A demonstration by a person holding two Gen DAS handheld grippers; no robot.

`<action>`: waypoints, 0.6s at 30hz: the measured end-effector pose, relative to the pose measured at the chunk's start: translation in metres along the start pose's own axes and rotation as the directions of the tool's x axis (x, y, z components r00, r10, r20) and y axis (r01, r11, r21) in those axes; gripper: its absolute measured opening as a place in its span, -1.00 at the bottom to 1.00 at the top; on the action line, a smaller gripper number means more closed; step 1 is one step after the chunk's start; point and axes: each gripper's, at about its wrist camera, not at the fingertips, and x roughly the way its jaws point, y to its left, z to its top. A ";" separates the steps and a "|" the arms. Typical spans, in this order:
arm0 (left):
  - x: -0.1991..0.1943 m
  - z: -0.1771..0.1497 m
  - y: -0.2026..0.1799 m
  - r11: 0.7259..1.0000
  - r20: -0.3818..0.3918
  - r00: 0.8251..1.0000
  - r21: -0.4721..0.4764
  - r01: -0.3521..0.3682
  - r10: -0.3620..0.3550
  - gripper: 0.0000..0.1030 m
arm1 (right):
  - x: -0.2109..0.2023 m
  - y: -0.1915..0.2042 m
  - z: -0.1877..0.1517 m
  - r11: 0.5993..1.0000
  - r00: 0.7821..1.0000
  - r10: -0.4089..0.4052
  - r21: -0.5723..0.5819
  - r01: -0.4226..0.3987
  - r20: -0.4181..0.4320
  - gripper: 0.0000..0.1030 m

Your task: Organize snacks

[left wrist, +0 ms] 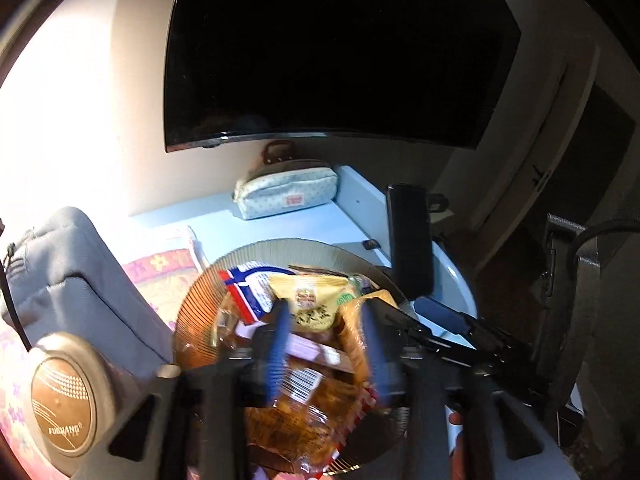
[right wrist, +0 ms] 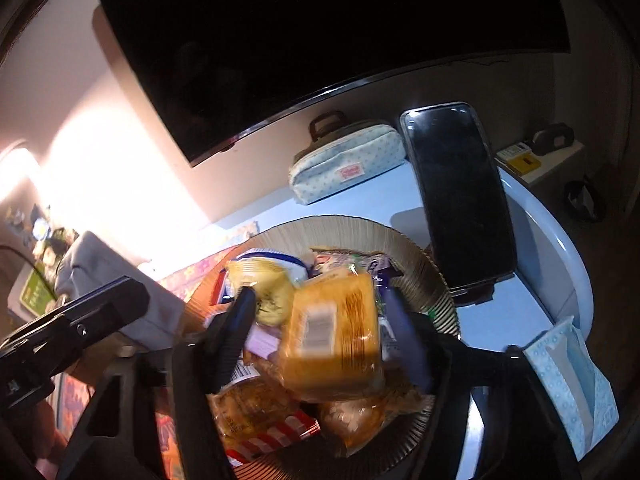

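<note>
In the left wrist view the left gripper (left wrist: 324,344) hangs over the ribbed plate (left wrist: 200,300), its blue fingers (left wrist: 278,344) apart and blurred, with wrapped snacks showing between them but no pad pressing on any. The snack pile (left wrist: 308,308) fills the plate at about six o'clock in the picture: a yellow packet at its twelve o'clock, a red, white and blue wrapper at ten, clear bags of orange-brown biscuits nearer the camera. The right gripper's dark body reaches in from four o'clock. In the right wrist view the right gripper (right wrist: 320,320) has its jaws spread on either side of an orange packet (right wrist: 336,332) with a white barcode label; the packet lies tilted on top of the pile, and whether the pads touch it is unclear through the blur, so I read them as apart. To do this step well, I judge each claw should settle on one packet only, closing across its flat sides and not the slippery crimped ends, and keep clear of the other gripper. A phone (right wrist: 456,196) stands propped at two o'clock of the plate, near enough to knock.
</note>
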 end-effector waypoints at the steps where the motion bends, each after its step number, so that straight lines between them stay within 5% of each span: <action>1: -0.004 -0.002 0.000 1.000 0.016 1.000 0.002 0.003 -0.003 0.02 | -0.004 0.001 0.000 1.000 1.000 -0.007 -0.006 0.007 0.016 0.41; 18: -0.126 -0.031 -0.015 0.979 0.196 0.976 0.199 0.052 -0.092 0.02 | -0.058 0.026 -0.034 0.999 0.997 -0.018 -0.035 0.021 0.078 0.48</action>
